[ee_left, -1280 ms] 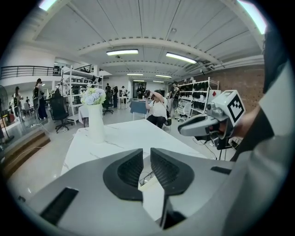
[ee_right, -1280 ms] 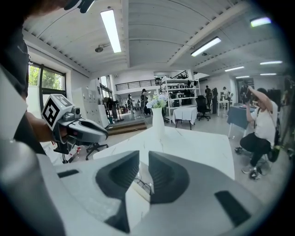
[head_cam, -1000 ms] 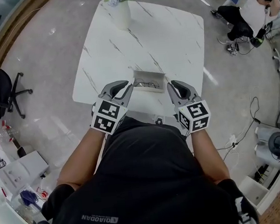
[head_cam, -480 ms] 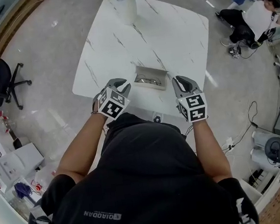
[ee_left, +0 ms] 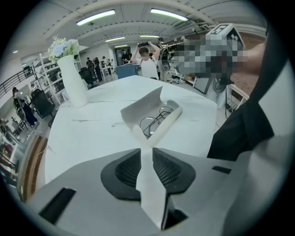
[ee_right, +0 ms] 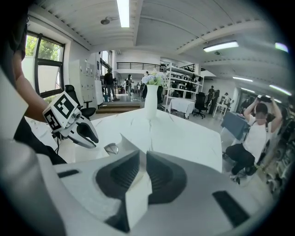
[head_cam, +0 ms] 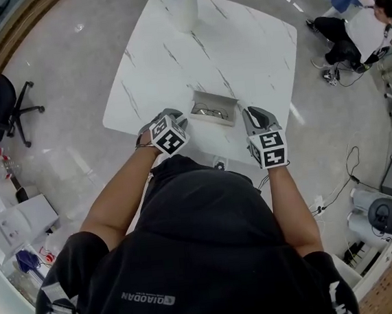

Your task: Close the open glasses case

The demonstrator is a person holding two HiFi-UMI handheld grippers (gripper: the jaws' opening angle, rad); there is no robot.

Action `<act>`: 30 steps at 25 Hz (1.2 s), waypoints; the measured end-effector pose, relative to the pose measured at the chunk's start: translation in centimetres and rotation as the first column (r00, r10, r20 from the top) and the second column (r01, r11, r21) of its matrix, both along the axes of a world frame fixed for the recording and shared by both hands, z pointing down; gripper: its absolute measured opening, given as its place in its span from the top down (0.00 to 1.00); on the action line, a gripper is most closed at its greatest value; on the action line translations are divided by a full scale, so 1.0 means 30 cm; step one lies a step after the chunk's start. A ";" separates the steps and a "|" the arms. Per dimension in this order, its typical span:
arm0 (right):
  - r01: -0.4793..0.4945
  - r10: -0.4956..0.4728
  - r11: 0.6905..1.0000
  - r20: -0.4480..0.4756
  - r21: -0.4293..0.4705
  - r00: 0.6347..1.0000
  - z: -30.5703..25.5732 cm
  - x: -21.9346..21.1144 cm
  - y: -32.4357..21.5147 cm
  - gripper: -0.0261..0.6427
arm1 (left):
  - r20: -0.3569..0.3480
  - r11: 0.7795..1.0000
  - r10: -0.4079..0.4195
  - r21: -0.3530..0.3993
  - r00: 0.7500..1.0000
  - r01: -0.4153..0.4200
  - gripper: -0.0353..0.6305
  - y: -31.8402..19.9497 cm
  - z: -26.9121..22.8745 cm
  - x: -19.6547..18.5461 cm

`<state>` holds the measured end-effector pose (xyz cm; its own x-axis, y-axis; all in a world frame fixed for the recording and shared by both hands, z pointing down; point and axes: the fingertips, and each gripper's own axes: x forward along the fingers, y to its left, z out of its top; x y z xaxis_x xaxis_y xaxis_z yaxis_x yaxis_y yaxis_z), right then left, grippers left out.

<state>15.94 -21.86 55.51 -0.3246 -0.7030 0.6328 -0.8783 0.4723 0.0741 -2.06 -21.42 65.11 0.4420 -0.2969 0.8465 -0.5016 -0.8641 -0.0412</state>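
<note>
Both jaws pinched almost together, empty: left gripper [head_cam: 177, 114], right gripper [head_cam: 249, 112]. Open white rectangular glasses case [head_cam: 213, 109], thin wire spectacles inside, well apart from tall white flower vase [head_cam: 185, 10], on the person's side of it. Likely light, rigid, prone to skate on glossy marble-look tabletop [head_cam: 241, 52]. Better to brace the base and push the raised lid's edge. Busy open workshop beyond the vase.

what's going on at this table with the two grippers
A person holds a two-jaw gripper in each hand at a white marble table. An open glasses case lies near its front edge with glasses inside. The left gripper is just left of the case, the right gripper just right; both have jaws together and hold nothing. The lid is not yet shut.
</note>
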 end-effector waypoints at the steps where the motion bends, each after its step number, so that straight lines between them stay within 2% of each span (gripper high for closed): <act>1: 0.001 -0.001 1.000 -0.002 -0.002 1.000 0.002 0.001 0.002 0.89 | 0.003 1.000 -0.002 -0.006 1.000 0.002 0.82 -0.003 0.011 0.001; 9: -0.013 0.013 1.000 -0.003 -0.019 1.000 0.009 0.005 0.029 0.89 | 0.033 1.000 0.021 0.011 0.999 -0.021 0.82 -0.024 0.034 0.022; 13: -0.018 0.018 1.000 0.003 -0.020 1.000 0.012 0.002 0.032 0.89 | 0.033 0.999 0.045 -0.022 0.998 -0.044 0.82 -0.005 0.072 0.045; 20: -0.020 0.020 1.000 -0.003 -0.022 1.000 0.021 0.009 0.027 0.89 | 0.049 0.998 0.064 -0.025 0.997 -0.063 0.86 -0.004 0.081 0.062; 30: 0.008 -0.008 0.999 -0.003 -0.038 1.000 0.048 -0.001 -0.003 0.89 | 0.050 0.998 0.049 -0.048 0.998 -0.046 0.87 -0.003 0.087 0.066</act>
